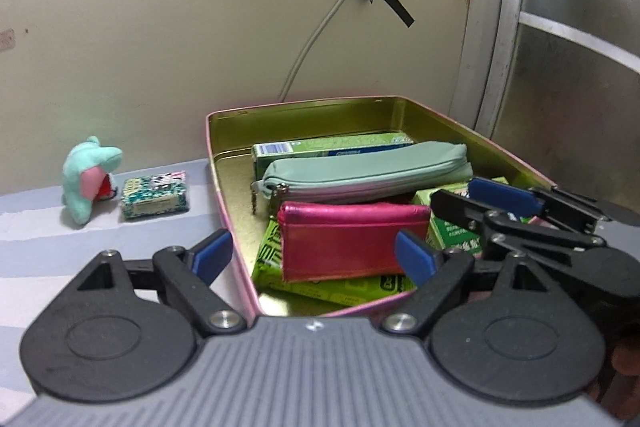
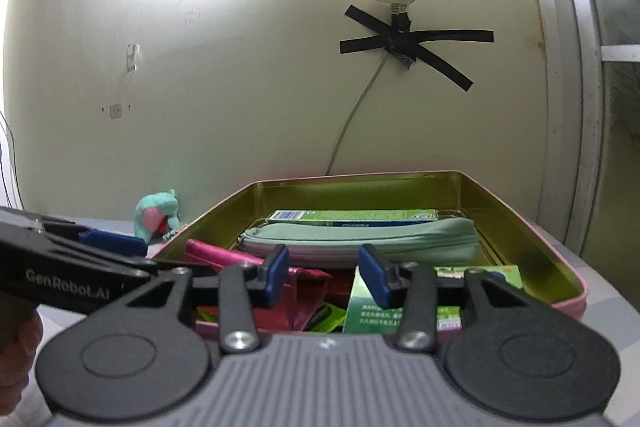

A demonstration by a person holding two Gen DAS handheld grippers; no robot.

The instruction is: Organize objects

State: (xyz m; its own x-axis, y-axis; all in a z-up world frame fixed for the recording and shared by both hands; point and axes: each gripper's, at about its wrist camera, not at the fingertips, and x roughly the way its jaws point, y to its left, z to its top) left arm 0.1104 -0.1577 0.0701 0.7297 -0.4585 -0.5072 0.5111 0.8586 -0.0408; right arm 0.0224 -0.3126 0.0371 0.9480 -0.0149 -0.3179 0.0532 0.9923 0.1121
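Tin [image 1: 224,195]: open on the striped cloth, pink outside, gold inside, straddled at its near left corner by the left gripper [image 1: 316,255].
Left gripper: spread wide, gripping nothing, one pad outside the tin wall, one over the wallet.
Right gripper [image 2: 324,275]: parted, empty, poised above the tin's near edge.
Pouch [image 1: 368,175]: mint green, lying across mid-tin, beyond both claws.
Wallet [image 1: 348,243]: magenta, right between the left pads.
Plush [image 1: 88,179]: teal, outside the tin, far left.

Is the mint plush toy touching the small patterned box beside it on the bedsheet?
Apart. The left wrist view shows a strip of sheet between the plush toy and the patterned box.
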